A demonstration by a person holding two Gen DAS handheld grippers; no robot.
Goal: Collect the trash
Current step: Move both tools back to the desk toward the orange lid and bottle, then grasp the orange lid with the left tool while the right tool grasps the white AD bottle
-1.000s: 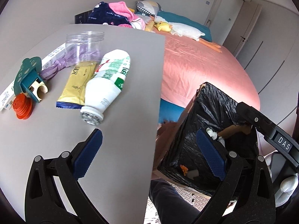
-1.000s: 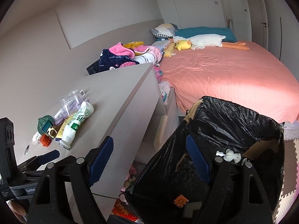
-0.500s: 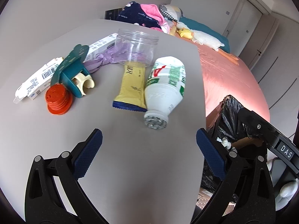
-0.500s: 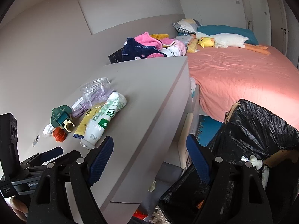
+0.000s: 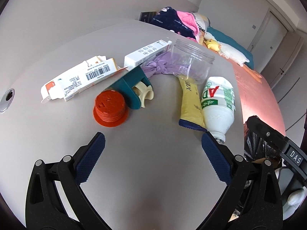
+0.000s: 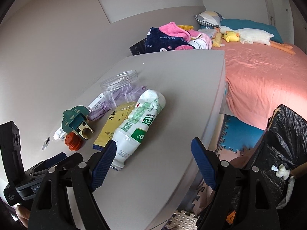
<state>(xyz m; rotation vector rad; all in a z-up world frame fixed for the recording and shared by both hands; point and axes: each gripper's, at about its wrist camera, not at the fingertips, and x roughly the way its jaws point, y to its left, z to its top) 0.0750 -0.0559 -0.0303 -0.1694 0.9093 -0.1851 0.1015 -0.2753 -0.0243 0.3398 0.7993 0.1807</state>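
Observation:
Trash lies on a grey table (image 5: 153, 182): a white plastic bottle (image 5: 218, 103) (image 6: 140, 124) on its side, a yellow wrapper (image 5: 189, 103) (image 6: 113, 124), an orange lid (image 5: 110, 108) (image 6: 73, 140), a torn white carton (image 5: 80, 78), a clear jar (image 5: 191, 63) (image 6: 120, 84) and a purple bag (image 5: 161, 65). My left gripper (image 5: 153, 146) is open just short of the lid and bottle, holding nothing. My right gripper (image 6: 153, 151) is open with nothing in it, its left finger in front of the bottle's neck. A bin lined with a black bag (image 6: 285, 136) stands right of the table.
A teal holder (image 5: 130, 84) (image 6: 76, 118) and a long white box (image 5: 145, 52) lie among the trash. A bed with a pink cover (image 6: 264, 72), clothes (image 6: 168, 36) and plush toys lies beyond the table. Foam mats (image 6: 238, 134) cover the floor.
Both grippers swung left from over the black bin to over the table. The trash pile is now nearer and centred in both views. Both stayed open.

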